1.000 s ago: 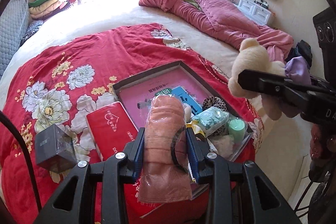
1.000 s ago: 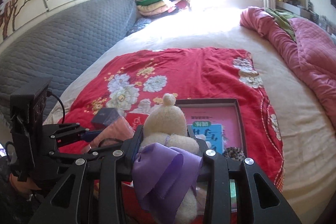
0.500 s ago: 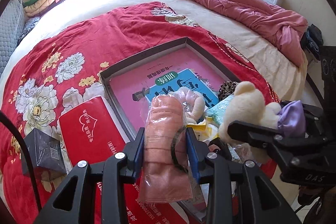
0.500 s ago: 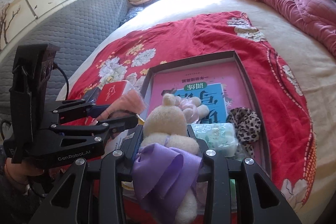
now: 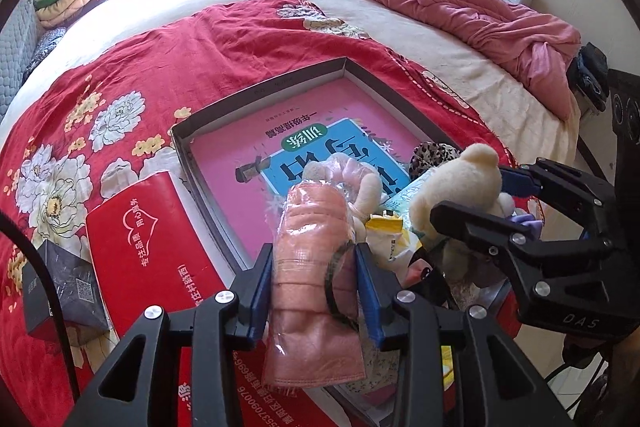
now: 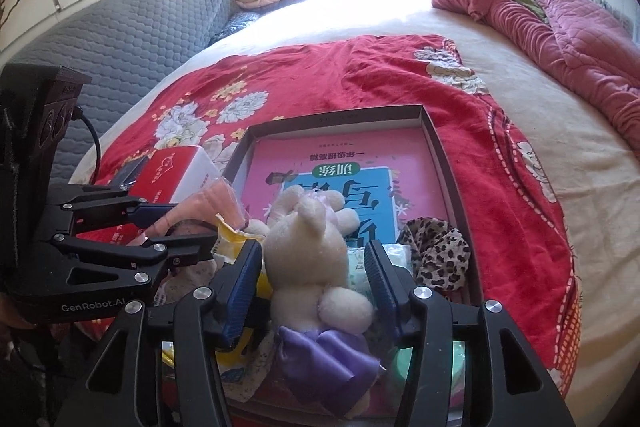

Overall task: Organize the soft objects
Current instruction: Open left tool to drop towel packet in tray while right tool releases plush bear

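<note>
Two grippers over your dark tray (image 5: 256,91), both marked: "GenRobot.AI" and "DAS".
Your left gripper (image 5: 316,287) clamps the bagged pink roll (image 5: 314,267) at the tray's 6 o'clock edge; your right gripper (image 6: 314,277) is opening, pads clear of the plush bear (image 6: 316,259). A red floral quilt (image 6: 360,75) covers the bed; the tray's 12 o'clock half is bare book cover.

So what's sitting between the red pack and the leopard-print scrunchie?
In the right wrist view, the open box with the pink book in it lies between the red pack and the scrunchie.
</note>
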Available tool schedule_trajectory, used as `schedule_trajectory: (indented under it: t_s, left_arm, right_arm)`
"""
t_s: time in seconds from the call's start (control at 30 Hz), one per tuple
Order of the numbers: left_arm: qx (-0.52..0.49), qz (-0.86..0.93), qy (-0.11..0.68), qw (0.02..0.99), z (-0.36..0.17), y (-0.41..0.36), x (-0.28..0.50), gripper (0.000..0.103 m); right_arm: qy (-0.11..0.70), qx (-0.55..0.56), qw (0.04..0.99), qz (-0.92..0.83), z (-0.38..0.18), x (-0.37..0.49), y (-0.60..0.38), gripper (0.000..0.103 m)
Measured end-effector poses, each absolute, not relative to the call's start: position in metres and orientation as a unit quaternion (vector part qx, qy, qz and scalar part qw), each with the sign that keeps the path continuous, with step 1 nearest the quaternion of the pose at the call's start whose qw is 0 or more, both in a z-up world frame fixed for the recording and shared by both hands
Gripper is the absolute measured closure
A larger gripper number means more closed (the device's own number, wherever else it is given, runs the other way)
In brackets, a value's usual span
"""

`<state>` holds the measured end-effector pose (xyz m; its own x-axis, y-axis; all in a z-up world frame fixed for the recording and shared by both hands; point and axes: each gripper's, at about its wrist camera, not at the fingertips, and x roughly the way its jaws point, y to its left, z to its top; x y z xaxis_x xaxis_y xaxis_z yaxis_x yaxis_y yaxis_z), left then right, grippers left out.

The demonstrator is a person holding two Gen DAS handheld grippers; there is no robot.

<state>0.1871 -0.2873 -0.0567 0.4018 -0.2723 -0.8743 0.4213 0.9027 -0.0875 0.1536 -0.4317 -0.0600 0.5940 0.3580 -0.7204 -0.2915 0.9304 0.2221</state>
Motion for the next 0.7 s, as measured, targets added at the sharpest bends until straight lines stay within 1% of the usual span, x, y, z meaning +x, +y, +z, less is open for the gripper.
schedule_trajectory:
  t_s: [0.07,0.2,0.23,0.3,0.37,0.43,0.53,0.7]
  left_arm:
    - [0.072,-0.207,0.503,0.836,-0.055,-0.287,0.186,0.057]
    - [0.066,-0.213,0.499,0.837,-0.051,-0.284,0.184,0.053]
    - [0.067,-0.213,0.497,0.839,-0.05,-0.283,0.183,0.05]
    - [0.065,-0.213,0.495,0.84,-0.047,-0.282,0.182,0.045]
    - [0.06,-0.214,0.495,0.84,-0.045,-0.279,0.18,0.036]
    - [0.054,-0.211,0.487,0.846,-0.04,-0.275,0.178,0.036]
    - [0.046,-0.208,0.481,0.85,-0.033,-0.266,0.171,0.035]
    - [0.048,-0.205,0.459,0.863,-0.011,-0.252,0.157,0.031]
  right_arm:
    - [0.405,0.035,0.896,0.177,-0.056,0.152,-0.434,0.046]
    - [0.39,0.045,0.905,0.166,-0.043,0.147,-0.44,0.043]
    - [0.388,0.05,0.906,0.16,-0.039,0.146,-0.442,0.039]
    - [0.385,0.067,0.908,0.152,-0.033,0.145,-0.447,0.035]
    - [0.381,0.076,0.911,0.14,-0.026,0.141,-0.45,0.034]
    - [0.381,0.067,0.914,0.12,-0.019,0.136,-0.45,0.031]
    - [0.374,0.055,0.922,0.083,-0.005,0.123,-0.445,0.03]
    - [0.335,0.116,0.934,0.035,0.026,0.094,-0.435,0.029]
